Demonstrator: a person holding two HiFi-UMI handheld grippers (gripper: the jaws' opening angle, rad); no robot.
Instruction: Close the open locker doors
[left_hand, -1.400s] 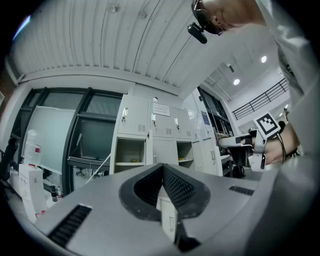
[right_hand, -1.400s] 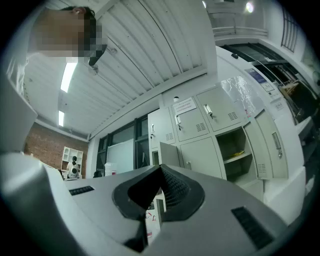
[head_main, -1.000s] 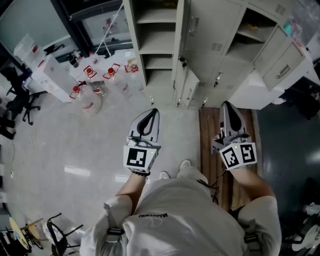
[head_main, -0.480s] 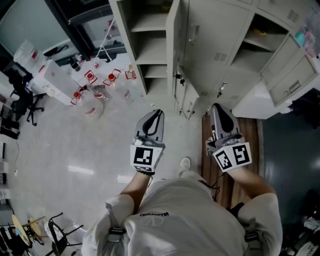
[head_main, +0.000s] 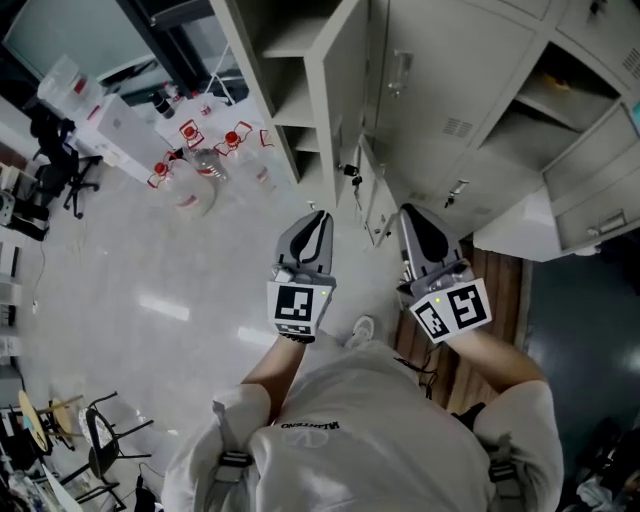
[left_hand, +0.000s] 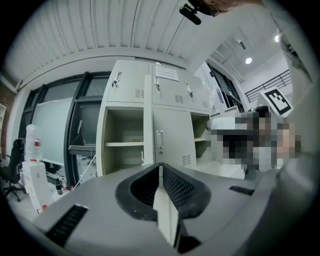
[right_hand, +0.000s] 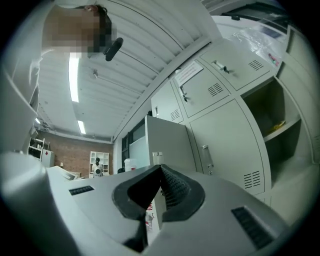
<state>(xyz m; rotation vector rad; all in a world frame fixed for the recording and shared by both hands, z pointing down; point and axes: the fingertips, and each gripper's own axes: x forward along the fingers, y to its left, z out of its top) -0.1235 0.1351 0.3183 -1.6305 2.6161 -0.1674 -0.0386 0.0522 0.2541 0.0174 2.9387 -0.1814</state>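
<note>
open locker door (head_main: 338, 85): the tall one swung out toward the camera, upper middle of the head view. It's nearly edge-on, with keys (head_main: 350, 172) dangling at its lower edge.
door vs left gripper: left gripper (head_main: 318, 216) sits just below the door's bottom corner in the head view, tips pointing up at it and not touching.
door vs right gripper: right gripper (head_main: 408, 210) is a bit right of that same corner, also apart from it. In the right gripper view the door stands as a tall slab right behind the jaw tips.
left gripper state: jaws pressed together, nothing between them.
right gripper state: same deal, jaws closed up tight and empty.
shelved compartment (head_main: 285, 50): the opening that door belongs to, left of the door, bare shelves showing. In the left gripper view it's above and left of the jaw tips.
closed door (head_main: 430, 70): right of the open one, has a vertical handle and a vent.
small lower doors (head_main: 376, 205): ajar, between the two grippers' tips in the head view.
second open compartment (head_main: 572, 88): upper right of the head view, its door (head_main: 600, 180) hanging out below it.
floor (head_main: 150, 290): pale and shiny on the left side, and a wooden strip (head_main: 500, 290) runs under the right gripper's side.
water bottles (head_main: 200, 165): clear with red labels, clustered on the floor at upper left.
office chair (head_main: 60, 150): black, far left edge.
</note>
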